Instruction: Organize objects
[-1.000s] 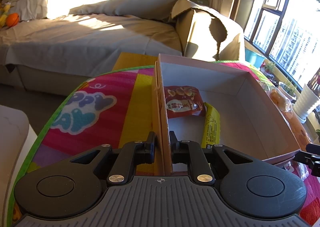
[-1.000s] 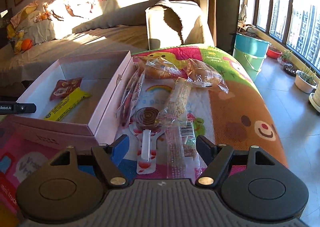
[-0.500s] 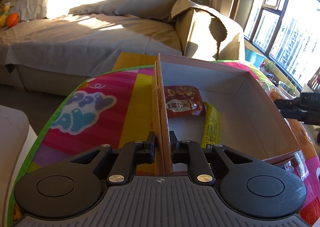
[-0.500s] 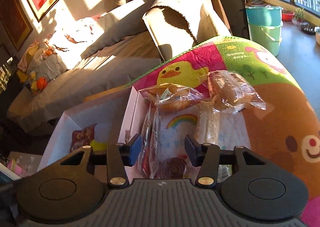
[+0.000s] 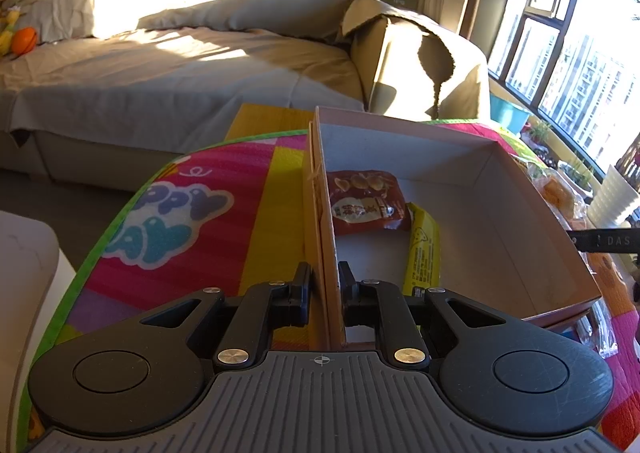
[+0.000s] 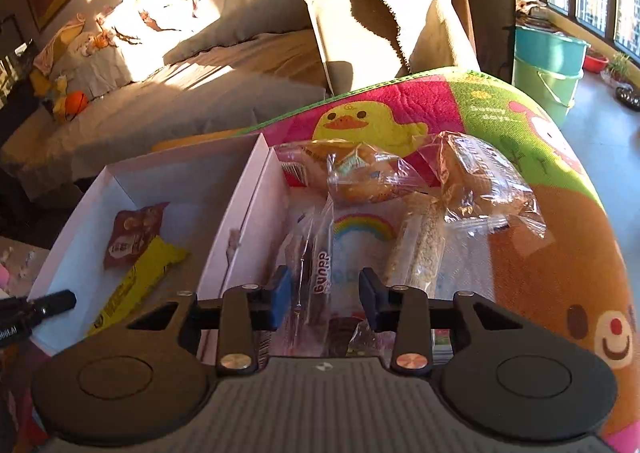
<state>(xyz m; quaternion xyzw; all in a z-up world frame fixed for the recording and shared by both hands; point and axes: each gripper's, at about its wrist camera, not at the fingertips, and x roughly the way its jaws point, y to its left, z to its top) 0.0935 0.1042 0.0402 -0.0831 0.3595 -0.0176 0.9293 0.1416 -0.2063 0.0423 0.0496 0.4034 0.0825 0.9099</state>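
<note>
My left gripper [image 5: 324, 279] is shut on the near left wall of the open cardboard box [image 5: 532, 229]. Inside the box lie a red snack packet [image 5: 366, 203] and a yellow bar wrapper [image 5: 422, 249]; both also show in the right wrist view, red packet [image 6: 134, 235] and yellow wrapper [image 6: 136, 285], in the box [image 6: 240, 209]. My right gripper [image 6: 324, 295] is open, its fingers on either side of a clear wrapped snack stick [image 6: 316, 273] on the mat beside the box. It is not closed on the stick.
More wrapped snacks lie on the colourful mat [image 6: 540, 273]: two clear-bagged pastries [image 6: 360, 177] [image 6: 480, 177], a sesame bar [image 6: 420, 249] and a chocolate lollipop [image 6: 344, 333]. A sofa [image 5: 180, 65] stands behind the table. Buckets [image 6: 548, 65] stand at the right by the window.
My right gripper has moved forward and down over the snack pile and narrowed around the wrapped stick. My left gripper has stayed clamped on the box wall.
</note>
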